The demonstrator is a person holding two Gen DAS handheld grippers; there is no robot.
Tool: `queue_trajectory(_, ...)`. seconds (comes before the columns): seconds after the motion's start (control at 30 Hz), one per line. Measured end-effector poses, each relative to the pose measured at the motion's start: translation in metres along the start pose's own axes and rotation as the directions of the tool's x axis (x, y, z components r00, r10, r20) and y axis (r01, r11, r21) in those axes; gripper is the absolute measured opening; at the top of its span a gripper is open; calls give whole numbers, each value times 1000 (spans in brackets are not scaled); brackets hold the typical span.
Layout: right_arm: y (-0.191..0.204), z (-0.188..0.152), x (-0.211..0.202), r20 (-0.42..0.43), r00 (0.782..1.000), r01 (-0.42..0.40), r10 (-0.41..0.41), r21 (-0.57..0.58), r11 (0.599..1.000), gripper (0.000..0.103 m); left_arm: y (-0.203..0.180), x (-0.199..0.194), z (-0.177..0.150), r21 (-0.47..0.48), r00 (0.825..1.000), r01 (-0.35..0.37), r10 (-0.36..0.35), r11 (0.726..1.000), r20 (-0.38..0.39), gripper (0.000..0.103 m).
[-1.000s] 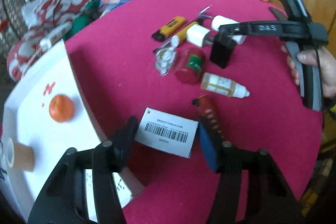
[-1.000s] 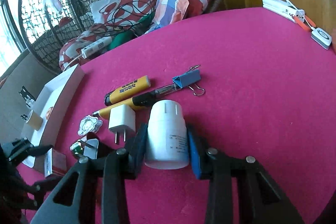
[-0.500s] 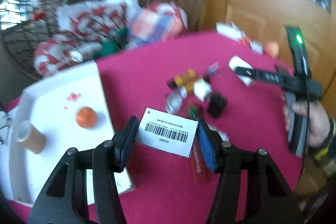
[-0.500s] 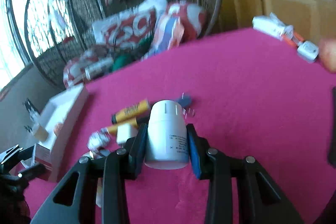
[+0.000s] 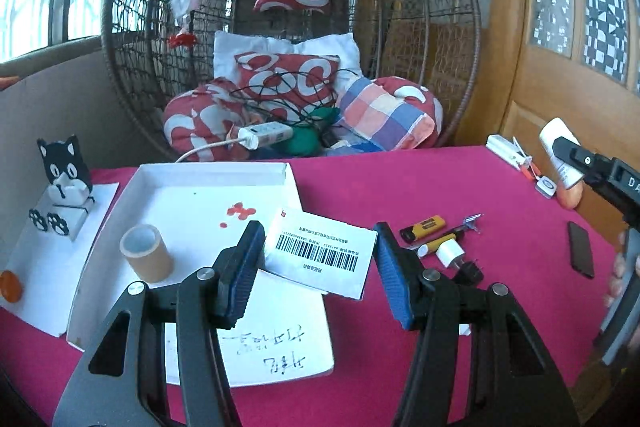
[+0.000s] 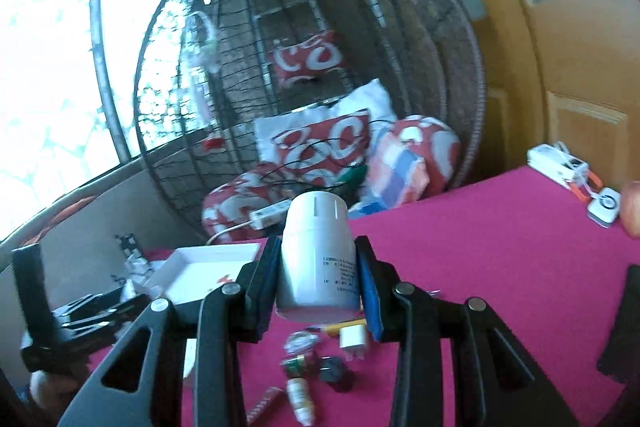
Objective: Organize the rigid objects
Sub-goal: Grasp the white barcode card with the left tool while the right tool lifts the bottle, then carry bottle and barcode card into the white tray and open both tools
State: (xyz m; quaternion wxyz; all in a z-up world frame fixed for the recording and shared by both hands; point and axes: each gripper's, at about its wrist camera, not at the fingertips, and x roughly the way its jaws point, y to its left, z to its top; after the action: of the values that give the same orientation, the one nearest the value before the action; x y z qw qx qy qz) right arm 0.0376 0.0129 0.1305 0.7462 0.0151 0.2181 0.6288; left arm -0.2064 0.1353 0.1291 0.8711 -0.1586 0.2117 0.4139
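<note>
My left gripper (image 5: pixel 320 259) is shut on a white barcode box (image 5: pixel 322 253) and holds it in the air over the right edge of the white tray (image 5: pixel 212 171). A tape roll (image 5: pixel 146 253) stands in the tray. My right gripper (image 6: pixel 318 283) is shut on a white bottle (image 6: pixel 318 259), lifted above the red table; it also shows in the left wrist view (image 5: pixel 560 155) at far right. Loose items remain on the table: yellow lighter (image 5: pixel 424 227), white plug (image 5: pixel 448 251), small dropper bottle (image 6: pixel 302 401).
A cat figure (image 5: pixel 64 179) stands on a white sheet left of the tray, with an orange (image 5: pixel 10 285) near it. A dark phone (image 5: pixel 580 255) lies at the table's right. A wicker swing chair with cushions (image 5: pixel 288 83) stands behind the table.
Both grippers have risen from the table with their objects. The left one moved the barcode box left, over the tray edge. The right one lifted the white bottle clear of the clutter.
</note>
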Motion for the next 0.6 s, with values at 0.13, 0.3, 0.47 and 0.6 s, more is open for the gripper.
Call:
queue_trajectory(0.13, 24, -4, 14, -40, 998, -51, 49, -39, 998, 36, 3, -1, -3, -15, 1000, 8, -8, 1000, 0, 56)
queue_trajectory(0.3, 41, -6, 21, -57, 993, -102, 99, -61, 993, 36, 15, -8, -2, -44, 1000, 2, -1, 999, 15, 56)
queue_trajectory(0.47, 50, -6, 27, -65, 989, -136, 131, -70, 988, 36, 28, -12, -3, -68, 999, -26, 27, 997, 20, 56)
queue_trajectory(0.6, 57, -12, 30, -83, 986, -152, 146, -75, 986, 36, 35, -10, -5, -83, 999, -44, 46, 996, 15, 56)
